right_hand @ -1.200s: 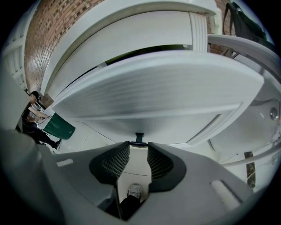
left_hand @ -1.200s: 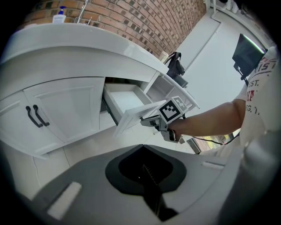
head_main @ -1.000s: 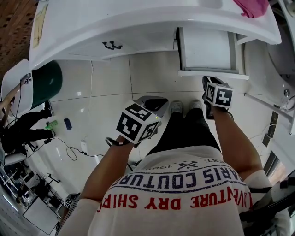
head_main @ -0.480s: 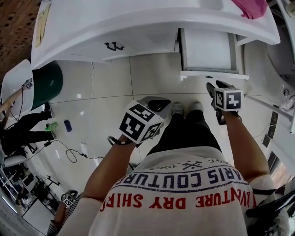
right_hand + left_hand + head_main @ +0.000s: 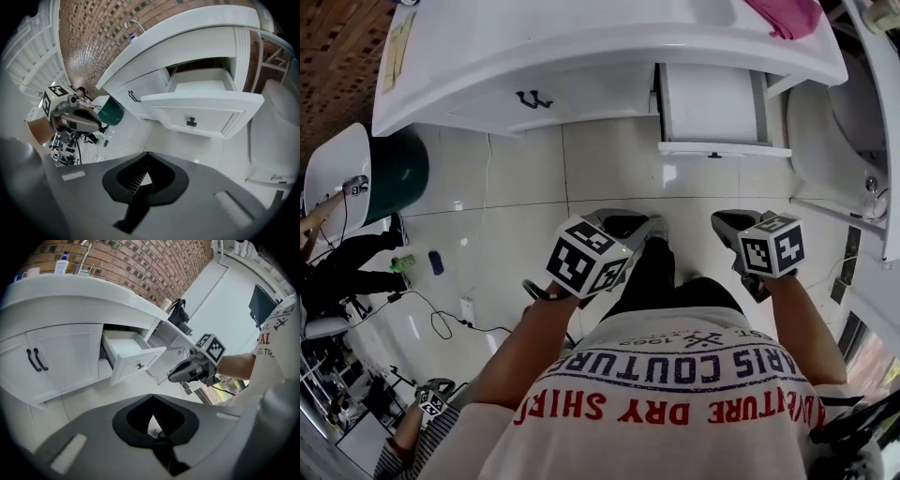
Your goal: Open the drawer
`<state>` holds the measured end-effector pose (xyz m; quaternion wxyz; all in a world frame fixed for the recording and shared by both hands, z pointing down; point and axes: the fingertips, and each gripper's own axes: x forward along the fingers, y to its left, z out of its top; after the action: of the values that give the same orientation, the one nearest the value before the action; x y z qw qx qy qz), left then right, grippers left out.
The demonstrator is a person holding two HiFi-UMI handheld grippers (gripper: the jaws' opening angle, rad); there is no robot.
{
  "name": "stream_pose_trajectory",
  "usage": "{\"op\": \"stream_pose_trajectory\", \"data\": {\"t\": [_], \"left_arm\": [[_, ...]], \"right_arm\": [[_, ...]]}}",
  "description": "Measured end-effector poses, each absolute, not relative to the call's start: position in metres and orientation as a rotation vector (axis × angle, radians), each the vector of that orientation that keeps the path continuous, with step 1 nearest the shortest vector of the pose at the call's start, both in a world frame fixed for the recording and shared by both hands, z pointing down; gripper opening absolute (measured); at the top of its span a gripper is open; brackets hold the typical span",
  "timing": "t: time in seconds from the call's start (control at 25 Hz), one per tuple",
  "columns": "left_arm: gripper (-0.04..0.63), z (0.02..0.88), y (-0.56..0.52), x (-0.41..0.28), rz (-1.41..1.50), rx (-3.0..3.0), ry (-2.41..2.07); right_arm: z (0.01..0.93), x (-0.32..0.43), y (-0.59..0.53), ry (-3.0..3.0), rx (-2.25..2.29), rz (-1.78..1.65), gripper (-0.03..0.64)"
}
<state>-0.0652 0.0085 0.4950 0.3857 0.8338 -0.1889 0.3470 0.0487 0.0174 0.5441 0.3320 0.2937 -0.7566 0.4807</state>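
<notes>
Drawer (image 5: 712, 103) stands pulled out at the counter's (image 5: 534, 37) right end, seemingly fully. Left gripper (image 5: 152, 399) and right gripper (image 5: 147, 155) are both pressed together, empty; a stray bump on its front edge could reshut it

The drawer (image 5: 712, 103) juts from the table (image 5: 534, 42), cabinet handles (image 5: 532, 97) left of it. A cloth (image 5: 786, 14) lies on the table behind the drawer.

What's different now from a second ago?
The right tongs drew back from the drawer toward the person and are now shut on nothing. The drawer stayed open; the left tongs hardly moved.
</notes>
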Motion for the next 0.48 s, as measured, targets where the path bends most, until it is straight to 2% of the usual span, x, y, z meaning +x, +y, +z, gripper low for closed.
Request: {"op": "stream_pose_trajectory", "data": {"t": [0.2, 0.48], "left_arm": [[-0.005, 0.489, 0.043, -0.049, 0.945, 2.151, -0.503], [-0.005, 0.437, 0.147, 0.007, 0.883, 2.269, -0.569]], "right_arm": [[0.514, 0.038, 0.056, -2.080, 0.707, 1.310, 0.006], [0.460, 0.074, 0.157, -2.205, 0.678, 1.221, 0.006]]}}
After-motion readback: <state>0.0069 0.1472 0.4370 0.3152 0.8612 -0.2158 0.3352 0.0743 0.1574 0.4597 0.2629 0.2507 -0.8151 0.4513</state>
